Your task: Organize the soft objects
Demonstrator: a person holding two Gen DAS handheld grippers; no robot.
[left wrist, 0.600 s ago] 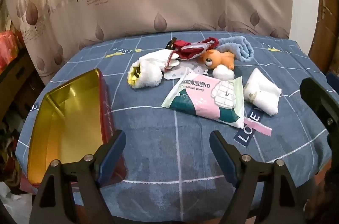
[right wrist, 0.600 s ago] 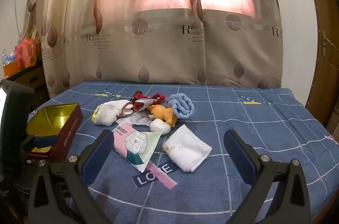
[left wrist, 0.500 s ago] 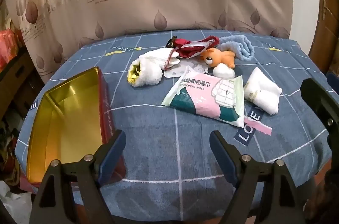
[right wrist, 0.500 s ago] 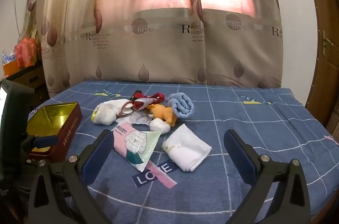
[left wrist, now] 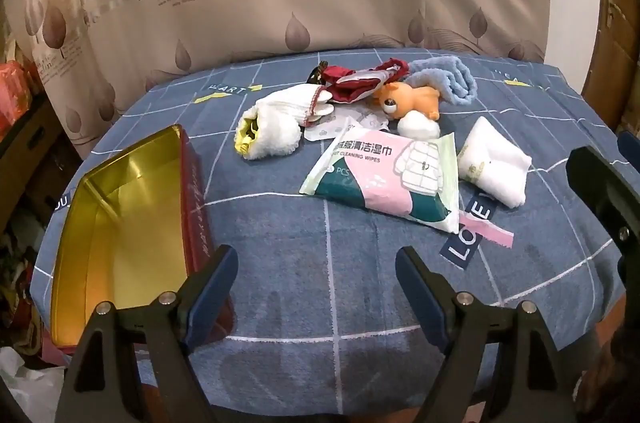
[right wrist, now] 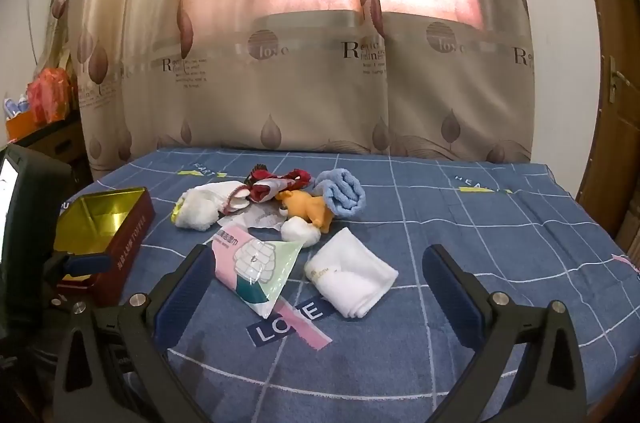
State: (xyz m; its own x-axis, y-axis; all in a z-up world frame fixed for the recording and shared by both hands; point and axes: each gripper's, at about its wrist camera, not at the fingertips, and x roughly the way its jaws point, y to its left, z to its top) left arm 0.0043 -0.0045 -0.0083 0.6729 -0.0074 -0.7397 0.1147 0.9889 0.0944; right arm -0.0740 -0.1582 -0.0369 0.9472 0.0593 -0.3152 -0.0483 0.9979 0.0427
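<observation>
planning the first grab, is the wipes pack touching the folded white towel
Apart. In the right wrist view a strip of blue cloth shows between the wipes pack and the folded white towel.

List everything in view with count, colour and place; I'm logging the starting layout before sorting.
tin box: 1, red outside, gold inside, open, table's left edge
white fluffy item: 1, white with yellow, left of pile
red cloth: 1, red, pile's back
blue towel: 1, light blue, rolled, back right
plush toy: 1, orange, before the towel
cotton ball: 1, white, by the toy
wipes pack: 1, pink, green, white, centre
folded cloth: 1, white, right of pack
tablecloth: 1, blue checked
curtain: beige, behind
left hand-held gripper: open, empty
right hand-held gripper: open, empty
</observation>
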